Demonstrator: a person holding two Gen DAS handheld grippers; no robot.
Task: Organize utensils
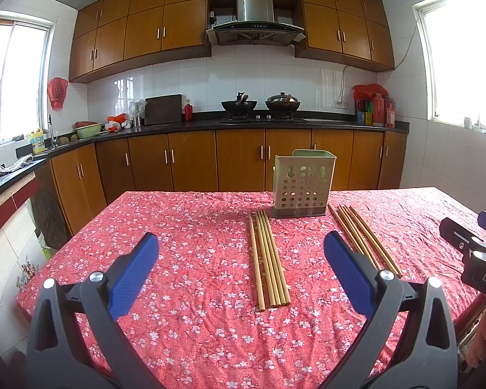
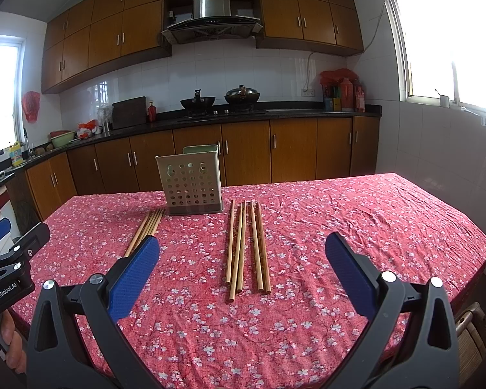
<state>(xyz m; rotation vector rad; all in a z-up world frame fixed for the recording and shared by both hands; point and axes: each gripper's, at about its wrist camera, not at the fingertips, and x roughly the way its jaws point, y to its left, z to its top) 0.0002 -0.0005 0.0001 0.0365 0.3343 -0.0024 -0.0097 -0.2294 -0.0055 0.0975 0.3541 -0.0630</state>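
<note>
A pale green perforated utensil holder [image 1: 303, 184] [image 2: 192, 186] stands upright near the far edge of the table. Two bundles of wooden chopsticks lie flat on the cloth in front of it. The left bundle [image 1: 269, 257] [image 2: 145, 228] lies between my left gripper's fingers in the left wrist view. The right bundle [image 1: 364, 238] [image 2: 248, 246] lies ahead of my right gripper. My left gripper [image 1: 241, 259] hangs open above the cloth, holding nothing. My right gripper [image 2: 243, 259] is open too and empty. Each gripper's body shows at the edge of the other's view.
A red flowered tablecloth [image 1: 184, 259] [image 2: 356, 220] covers the table. Beyond it run brown cabinets and a dark counter with two woks [image 1: 260, 103] on the stove. A hand [image 2: 14, 347] holds the left tool's grip. Table edges fall away left and right.
</note>
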